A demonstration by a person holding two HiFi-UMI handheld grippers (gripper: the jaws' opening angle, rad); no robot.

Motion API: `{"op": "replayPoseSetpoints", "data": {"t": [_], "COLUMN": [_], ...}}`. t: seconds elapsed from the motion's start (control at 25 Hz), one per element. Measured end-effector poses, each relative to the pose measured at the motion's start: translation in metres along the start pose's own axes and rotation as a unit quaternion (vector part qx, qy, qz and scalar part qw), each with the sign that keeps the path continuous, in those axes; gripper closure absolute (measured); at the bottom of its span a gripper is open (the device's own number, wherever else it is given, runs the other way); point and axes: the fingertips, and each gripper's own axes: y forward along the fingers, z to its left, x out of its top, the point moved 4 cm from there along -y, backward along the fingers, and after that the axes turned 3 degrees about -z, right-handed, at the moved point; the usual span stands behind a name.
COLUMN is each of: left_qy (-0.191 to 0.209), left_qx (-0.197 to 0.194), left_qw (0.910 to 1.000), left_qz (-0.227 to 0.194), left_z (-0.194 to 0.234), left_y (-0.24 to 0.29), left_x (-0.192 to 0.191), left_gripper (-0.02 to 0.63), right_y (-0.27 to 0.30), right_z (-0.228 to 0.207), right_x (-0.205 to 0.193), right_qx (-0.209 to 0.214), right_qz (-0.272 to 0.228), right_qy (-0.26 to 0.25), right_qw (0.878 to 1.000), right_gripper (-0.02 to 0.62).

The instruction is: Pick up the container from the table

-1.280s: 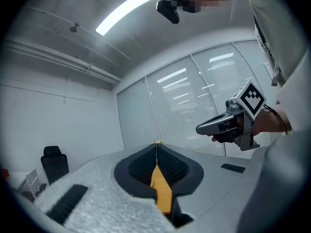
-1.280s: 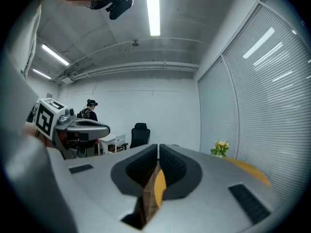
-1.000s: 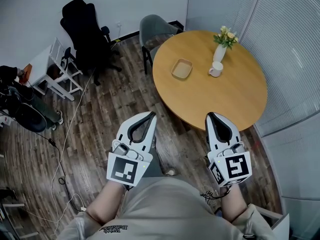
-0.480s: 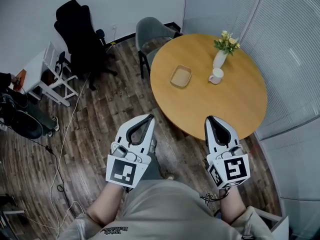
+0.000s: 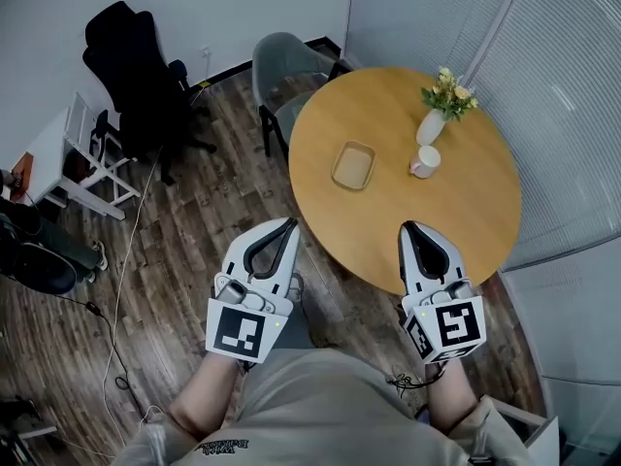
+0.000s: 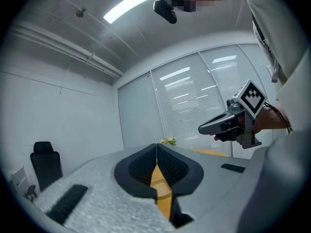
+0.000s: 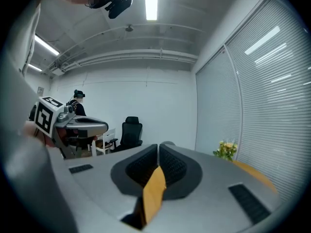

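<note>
On my head view the container point(image 5: 353, 165), a shallow tan rectangular dish with rounded corners, sits on the round wooden surface point(image 5: 388, 216), left of centre and well ahead of both grippers. Inside it I see only its own bare tan floor. Its long axis runs away from me toward the far edge, leaning slightly right, and it lies flat with the open side up. To its right, apart from it, stands one white mug point(image 5: 425, 162); I cannot tell what is in it. Just beyond the mug is one white vase point(image 5: 431, 127) holding a small bunch of yellow and pale flowers point(image 5: 451, 93). That makes one container, one mug and one vase on the surface. The left gripper point(image 5: 287, 227) hangs over the wood-plank floor point(image 5: 194, 221), short of the near-left edge. In the left gripper view its jaws meet at the tips with nothing clamped, and the tan dish and orange wood show through the loop below the tips. The right gripper point(image 5: 408, 228) hovers over the near rim of the surface. In the right gripper view its jaws are likewise together at the tips and hold nothing. I count two chairs: a grey one point(image 5: 281, 66) tucked at the far-left edge of the surface, and a black office chair point(image 5: 126, 66) farther left by the wall.
</note>
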Motion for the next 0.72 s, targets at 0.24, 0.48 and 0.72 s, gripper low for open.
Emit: {"op": "replayPoseSetpoints", "data": {"t": [0.24,0.48,0.72], "left_qy": [-0.005,-0.007,-0.008], "left_qx": [-0.012,-0.044,-0.079], "left_qw": [0.9999,0.9989,0.9967], "left_qz": [-0.001,-0.009,-0.016], "left_z": [0.061,0.108,0.137], "left_y": [0.041,0.079,0.119], "left_x": [-0.008,-0.012,-0.020], "left_gripper": [0.586,0.586,0.586], "right_y": [0.062,0.114,0.147], "right_z": [-0.005,-0.011,-0.026], "right_x": [0.012,0.025,0.029], "right_qx": [-0.017,-0.047,-0.085], "right_qz": [0.006,0.007,0.010], "right_qy": [-0.002,-0.002,0.000], "right_qw": [1.000,0.999,0.996], "right_gripper": [0.561,0.561,0.561]}}
